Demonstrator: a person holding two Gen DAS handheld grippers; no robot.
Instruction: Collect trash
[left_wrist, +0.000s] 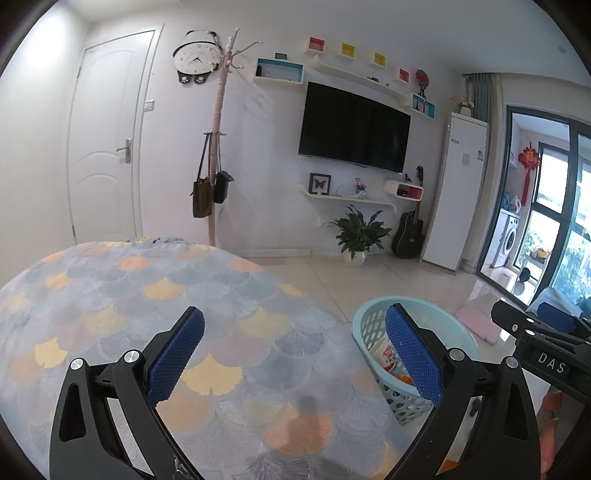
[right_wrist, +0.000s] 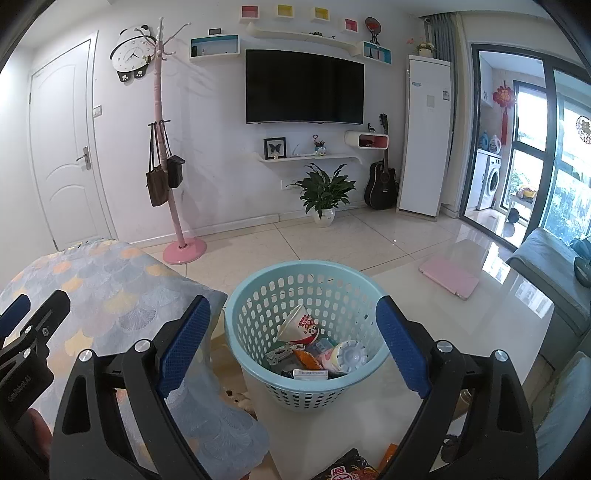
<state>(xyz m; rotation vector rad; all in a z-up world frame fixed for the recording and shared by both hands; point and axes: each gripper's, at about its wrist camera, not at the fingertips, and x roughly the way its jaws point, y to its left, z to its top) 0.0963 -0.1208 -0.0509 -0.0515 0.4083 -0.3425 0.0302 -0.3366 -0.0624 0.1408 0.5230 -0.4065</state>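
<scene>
Trash is mostly already sitting in the light blue perforated basket (right_wrist: 306, 332), which is straight ahead of my right gripper (right_wrist: 293, 343) and just below its line, framed between the two fingers. Inside I can make out a tipped paper cup (right_wrist: 299, 325) with a red cartoon print, a clear plastic lid (right_wrist: 349, 356) (or a cup bottom, hard to say), something orange, a flat white box near the front wall, and a few scraps I can't name.

More trash is close under the right gripper, at the bottom edge of its view: a dark crinkly snack wrapper (right_wrist: 347, 469) with red print, plus an orange bit beside it. My guess is that wrapper is next. It should be feather-light, floppy and slick, so I'd pinch a raised fold or the crimped end instead of trying to scoop the flat middle. The cups in the basket look thin and crushable, so nothing here needs much squeeze.

Both grippers are spread wide with nothing between the pads. My left gripper (left_wrist: 295, 356) hangs over the cushion with the fan-scale pattern (left_wrist: 147, 295), and the basket sits off to its right, partly behind the right finger. Nothing I'd call trash shows on the cushion from that side.

Basket itself looks like light plastic, so a careless bump could tip it.
</scene>
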